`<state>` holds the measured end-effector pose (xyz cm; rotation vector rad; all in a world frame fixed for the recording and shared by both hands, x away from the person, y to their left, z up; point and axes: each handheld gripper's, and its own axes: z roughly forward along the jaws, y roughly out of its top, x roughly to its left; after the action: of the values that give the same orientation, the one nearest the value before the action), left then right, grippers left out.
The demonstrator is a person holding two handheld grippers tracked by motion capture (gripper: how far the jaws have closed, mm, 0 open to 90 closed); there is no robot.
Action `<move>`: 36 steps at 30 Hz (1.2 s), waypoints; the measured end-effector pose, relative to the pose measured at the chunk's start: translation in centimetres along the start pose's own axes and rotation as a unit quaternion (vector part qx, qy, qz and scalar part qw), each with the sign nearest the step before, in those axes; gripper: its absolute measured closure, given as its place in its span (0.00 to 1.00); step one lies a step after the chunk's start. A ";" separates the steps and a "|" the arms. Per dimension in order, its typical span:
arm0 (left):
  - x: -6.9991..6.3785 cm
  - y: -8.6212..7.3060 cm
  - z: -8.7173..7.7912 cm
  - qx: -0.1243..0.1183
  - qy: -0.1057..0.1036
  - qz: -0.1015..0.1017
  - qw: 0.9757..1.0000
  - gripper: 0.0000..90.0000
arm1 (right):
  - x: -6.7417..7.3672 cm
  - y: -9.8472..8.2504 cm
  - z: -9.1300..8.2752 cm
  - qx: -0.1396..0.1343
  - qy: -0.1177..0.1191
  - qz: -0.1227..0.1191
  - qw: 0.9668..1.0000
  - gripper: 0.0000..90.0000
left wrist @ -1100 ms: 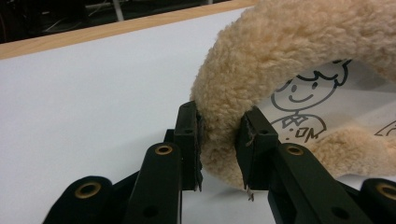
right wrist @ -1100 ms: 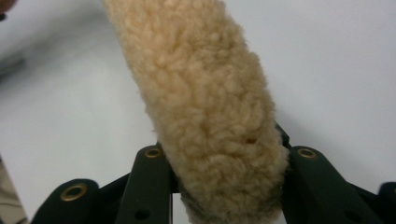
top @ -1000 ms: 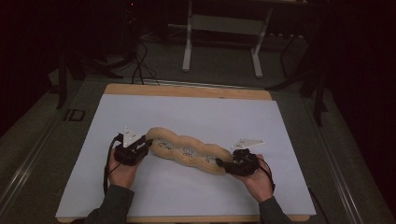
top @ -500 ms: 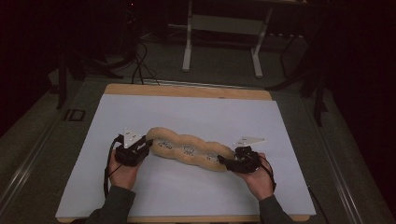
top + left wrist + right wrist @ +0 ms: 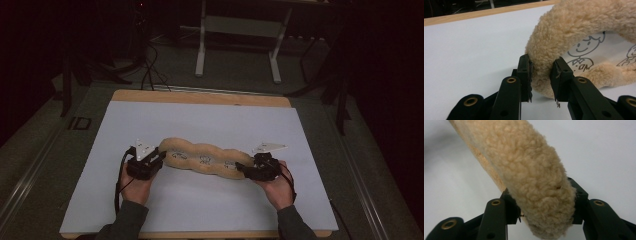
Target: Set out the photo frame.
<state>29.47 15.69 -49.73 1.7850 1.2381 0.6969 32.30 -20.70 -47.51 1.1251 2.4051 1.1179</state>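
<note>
A long tan fleece cloth (image 5: 205, 160), twisted into a rope, lies across the white sheet (image 5: 200, 115); its pale lining carries cartoon figures (image 5: 580, 53). My left gripper (image 5: 161, 156) is shut on the cloth's left end, and the fleece (image 5: 574, 22) bulges between its pads (image 5: 541, 77). My right gripper (image 5: 242, 170) holds the right end. Its jaws have just been opening, and the fleece (image 5: 524, 170) still fills the gap and touches both pads (image 5: 544, 207).
The white sheet covers a wooden board (image 5: 200, 96) on a dark table. A metal stand (image 5: 235, 45) and cables (image 5: 150, 65) sit on the floor beyond the far edge. A person's hands hold both grippers near the front edge.
</note>
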 end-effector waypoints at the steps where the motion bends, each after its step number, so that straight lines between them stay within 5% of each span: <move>1: -0.1 0.0 0.0 0.001 0.000 0.001 1.000 0.80 | -0.2 0.0 0.1 0.000 -0.001 0.002 1.000 0.59; 10: -0.8 -0.5 0.8 0.016 -0.004 0.011 1.000 0.80 | -1.2 -0.5 0.8 0.003 -0.016 0.011 1.000 0.55; 21: -0.8 -0.9 -0.3 0.023 -0.013 0.001 1.000 0.80 | -1.8 -0.7 1.1 -0.012 0.003 0.041 0.999 0.47; 25: -0.7 -1.0 -0.5 0.028 -0.015 -0.007 0.999 0.79 | -2.0 -0.9 1.0 -0.012 -0.010 0.049 0.999 0.46; 36: 0.3 -1.0 -0.8 0.040 -0.027 -0.047 0.998 0.79 | -2.7 -1.4 0.9 -0.005 0.024 0.102 0.995 0.64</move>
<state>28.45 16.45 -50.18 1.7849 1.3204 0.5482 33.76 -22.77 -49.41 1.3804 2.3590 1.2291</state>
